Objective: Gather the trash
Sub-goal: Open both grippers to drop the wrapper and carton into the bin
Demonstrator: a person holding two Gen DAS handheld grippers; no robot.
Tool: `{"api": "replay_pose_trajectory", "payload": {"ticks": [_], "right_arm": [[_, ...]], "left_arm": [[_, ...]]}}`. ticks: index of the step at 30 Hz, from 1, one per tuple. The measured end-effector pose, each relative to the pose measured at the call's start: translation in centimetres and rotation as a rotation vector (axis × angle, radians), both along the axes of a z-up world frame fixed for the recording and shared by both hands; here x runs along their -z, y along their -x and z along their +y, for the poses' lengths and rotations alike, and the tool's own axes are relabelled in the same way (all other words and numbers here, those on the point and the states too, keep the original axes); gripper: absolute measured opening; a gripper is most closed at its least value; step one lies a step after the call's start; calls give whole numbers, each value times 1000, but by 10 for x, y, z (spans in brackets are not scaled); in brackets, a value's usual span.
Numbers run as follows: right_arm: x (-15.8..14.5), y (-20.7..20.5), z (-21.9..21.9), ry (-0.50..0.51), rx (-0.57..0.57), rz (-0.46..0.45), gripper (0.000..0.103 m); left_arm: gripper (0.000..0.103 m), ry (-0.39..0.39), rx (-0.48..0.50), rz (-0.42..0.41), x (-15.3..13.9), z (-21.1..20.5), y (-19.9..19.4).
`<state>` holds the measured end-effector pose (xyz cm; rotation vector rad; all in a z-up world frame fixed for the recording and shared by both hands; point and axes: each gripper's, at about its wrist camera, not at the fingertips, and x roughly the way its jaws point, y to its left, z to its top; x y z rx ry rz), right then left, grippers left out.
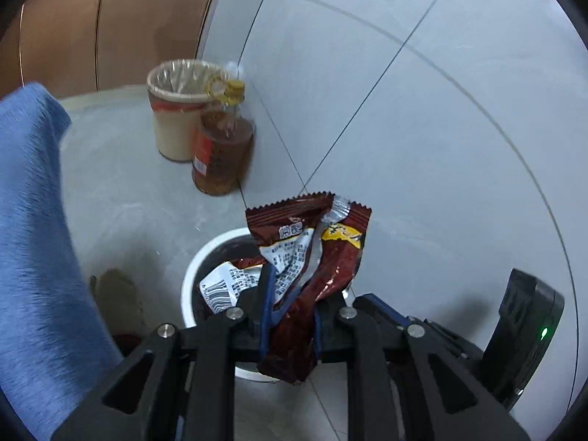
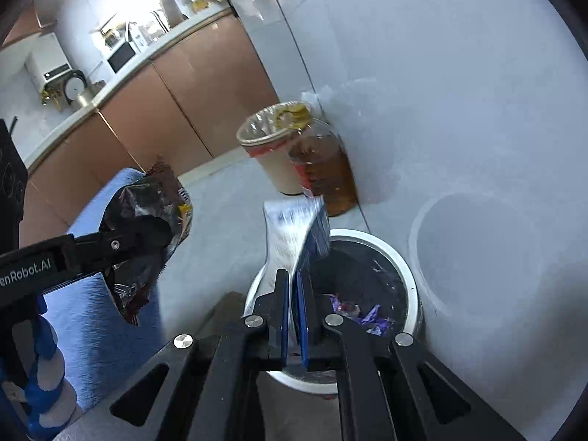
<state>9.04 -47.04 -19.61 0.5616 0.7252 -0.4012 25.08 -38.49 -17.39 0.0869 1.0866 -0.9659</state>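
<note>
My left gripper (image 1: 290, 301) is shut on a crumpled brown-red snack wrapper (image 1: 323, 250) and holds it above a white-rimmed trash bin (image 1: 194, 268) with a black liner. The right wrist view shows that left gripper (image 2: 161, 235) at the left, gripping the brown wrapper (image 2: 147, 198). My right gripper (image 2: 292, 290) is shut on a blurred silver and blue wrapper (image 2: 290, 228), which sticks up over the white-rimmed bin's (image 2: 404, 268) near edge. Purple wrappers (image 2: 367, 316) lie inside the bin.
A beige bin (image 1: 172, 125) lined with clear plastic stands further back against the wall, with a yellow-capped bottle of brown liquid (image 1: 224, 154) beside it. Blue fabric (image 1: 33, 239) fills the left. Brown cabinets (image 2: 165, 103) run behind. The floor is pale grey tile (image 1: 422, 147).
</note>
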Motion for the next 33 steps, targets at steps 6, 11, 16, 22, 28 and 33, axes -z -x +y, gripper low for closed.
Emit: {"api": "replay_pose_trajectory", "payload": {"ticks": [6, 11, 16, 22, 28, 33], "right_arm": [[19, -5, -6, 11, 27, 66, 20], [22, -1, -2, 12, 26, 84, 29], [17, 4, 5, 15, 33, 83, 38], [3, 3, 16, 23, 25, 63, 41], [-18, 6, 32, 54, 10, 31, 47], [-37, 11, 47, 74, -2, 1, 50]], "left_arm": [[43, 14, -18, 82, 23, -6, -14], [45, 22, -31, 92, 23, -1, -18], [45, 30, -41, 58, 11, 11, -14], [45, 35, -64, -35, -16, 36, 0], [45, 27, -124, -152, -46, 73, 16], [45, 12, -191, -236, -66, 109, 28]]}}
